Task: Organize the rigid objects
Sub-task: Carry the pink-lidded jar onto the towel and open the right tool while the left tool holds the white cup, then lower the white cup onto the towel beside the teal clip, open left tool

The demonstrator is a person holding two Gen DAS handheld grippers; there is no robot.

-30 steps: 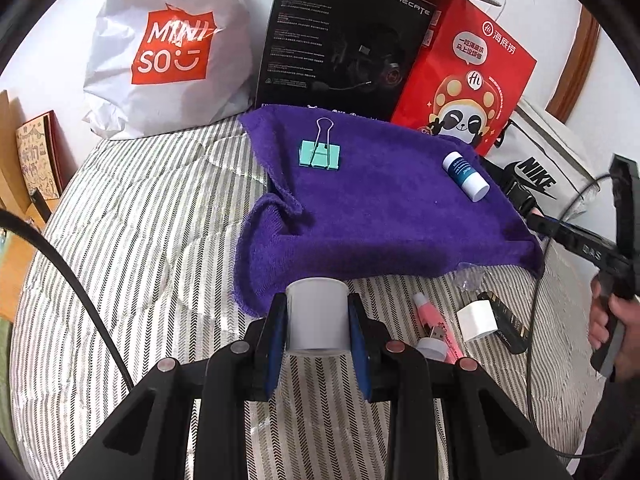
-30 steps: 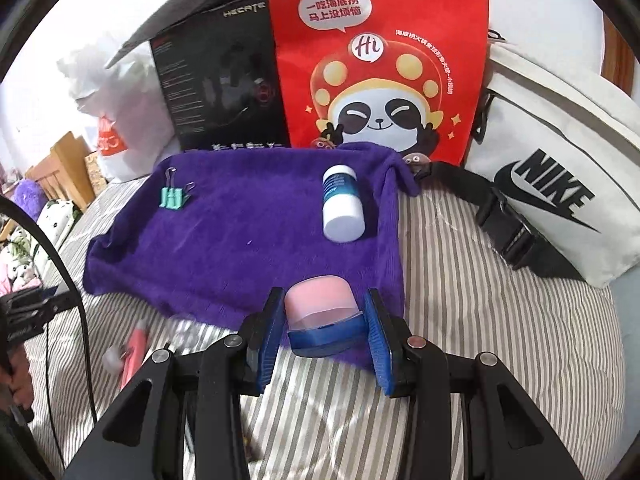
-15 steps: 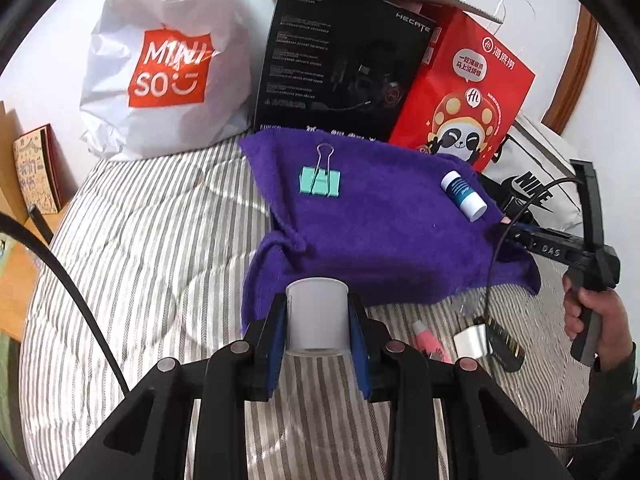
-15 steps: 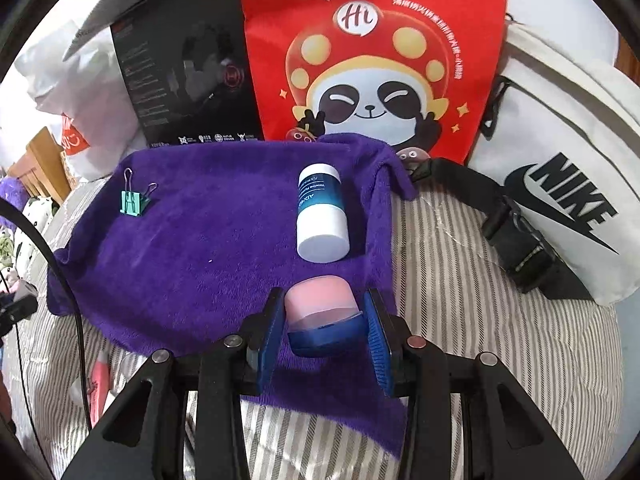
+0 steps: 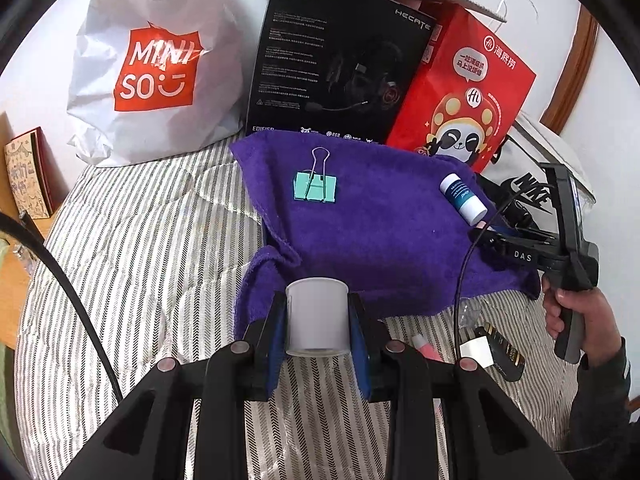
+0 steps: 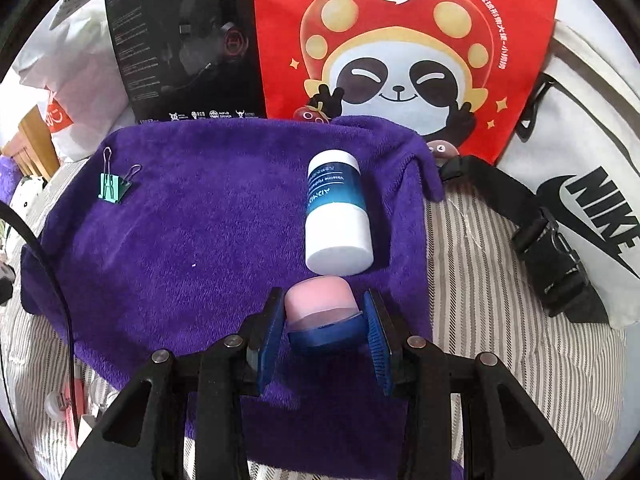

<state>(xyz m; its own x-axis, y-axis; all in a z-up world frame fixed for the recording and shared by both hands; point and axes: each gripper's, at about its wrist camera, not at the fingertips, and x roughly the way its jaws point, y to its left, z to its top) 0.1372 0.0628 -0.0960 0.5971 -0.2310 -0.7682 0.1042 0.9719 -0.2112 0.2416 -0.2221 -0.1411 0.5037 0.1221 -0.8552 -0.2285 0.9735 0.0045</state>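
Observation:
My left gripper (image 5: 317, 320) is shut on a small white cup (image 5: 317, 314) and holds it over the striped bed just before the near edge of the purple towel (image 5: 380, 240). My right gripper (image 6: 325, 320) is shut on a pink and blue jar (image 6: 320, 312) over the towel (image 6: 200, 232), just short of a blue and white bottle (image 6: 338, 220) that lies on it. The bottle also shows in the left wrist view (image 5: 463, 199). A green binder clip (image 5: 316, 188) lies on the towel's far left; it also shows in the right wrist view (image 6: 113, 186).
A pink tube (image 5: 426, 350), a white plug (image 5: 476, 354) and a dark item (image 5: 502, 352) lie on the bed right of my left gripper. A MINISO bag (image 5: 156, 64), black headset box (image 5: 340, 68), red panda bag (image 6: 400, 52) and Nike bag (image 6: 580, 184) line the back.
My right gripper has moved forward over the towel toward the bottle with the jar. My left gripper has moved slightly closer to the towel's edge with the cup.

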